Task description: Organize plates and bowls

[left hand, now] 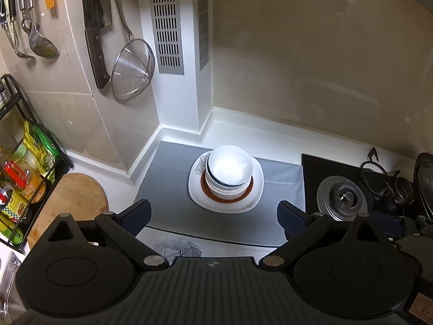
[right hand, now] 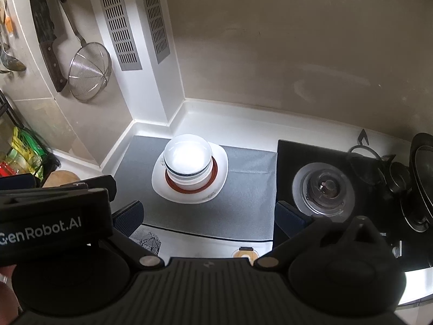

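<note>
A stack of white bowls (left hand: 229, 172) sits on a brown-rimmed plate (left hand: 230, 199), which sits on a large white plate (left hand: 257, 189) on a grey mat (left hand: 167, 178). The stack also shows in the right wrist view (right hand: 188, 159), on the white plate (right hand: 220, 168). My left gripper (left hand: 213, 218) is open and empty, above and in front of the stack. My right gripper (right hand: 208, 216) is open and empty, also back from the stack. The left gripper's body (right hand: 54, 216) shows at the left of the right wrist view.
A gas hob (left hand: 342, 197) with a pan (left hand: 425, 181) stands right of the mat. A cleaver (left hand: 96, 32), strainer (left hand: 132, 70) and ladles hang on the left wall. A rack of packets (left hand: 24, 176) and a wooden board (left hand: 73, 197) stand at left.
</note>
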Motion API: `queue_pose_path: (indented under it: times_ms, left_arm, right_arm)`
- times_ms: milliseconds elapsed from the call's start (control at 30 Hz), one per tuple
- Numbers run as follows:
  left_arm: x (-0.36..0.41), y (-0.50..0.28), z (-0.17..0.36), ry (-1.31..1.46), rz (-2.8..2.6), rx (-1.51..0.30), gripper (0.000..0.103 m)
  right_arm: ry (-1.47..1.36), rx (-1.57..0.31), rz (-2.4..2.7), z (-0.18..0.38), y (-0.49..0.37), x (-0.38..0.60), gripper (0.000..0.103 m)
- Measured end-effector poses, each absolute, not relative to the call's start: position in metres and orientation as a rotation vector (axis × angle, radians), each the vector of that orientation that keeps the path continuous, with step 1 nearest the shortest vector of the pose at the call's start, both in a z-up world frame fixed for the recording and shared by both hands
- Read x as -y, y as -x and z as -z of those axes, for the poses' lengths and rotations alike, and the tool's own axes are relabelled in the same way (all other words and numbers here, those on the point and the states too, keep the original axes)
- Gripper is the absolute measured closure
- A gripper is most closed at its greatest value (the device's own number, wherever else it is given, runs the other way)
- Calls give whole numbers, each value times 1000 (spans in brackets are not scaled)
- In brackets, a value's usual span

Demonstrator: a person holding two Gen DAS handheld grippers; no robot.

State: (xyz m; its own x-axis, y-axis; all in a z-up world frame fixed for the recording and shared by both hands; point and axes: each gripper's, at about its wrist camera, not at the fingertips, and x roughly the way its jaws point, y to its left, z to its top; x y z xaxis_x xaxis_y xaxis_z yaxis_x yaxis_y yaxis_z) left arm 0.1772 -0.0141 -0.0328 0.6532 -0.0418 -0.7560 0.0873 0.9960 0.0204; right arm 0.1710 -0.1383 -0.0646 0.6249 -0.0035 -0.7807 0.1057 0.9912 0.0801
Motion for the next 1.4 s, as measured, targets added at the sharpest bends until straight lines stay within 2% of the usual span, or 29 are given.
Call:
queue_pose_path:
  times_ms: [1400]
  left_arm:
    - [17,-178,32,-78,70,-852,3]
  right_arm:
    - [-130,-890,35,65,-173,141,0]
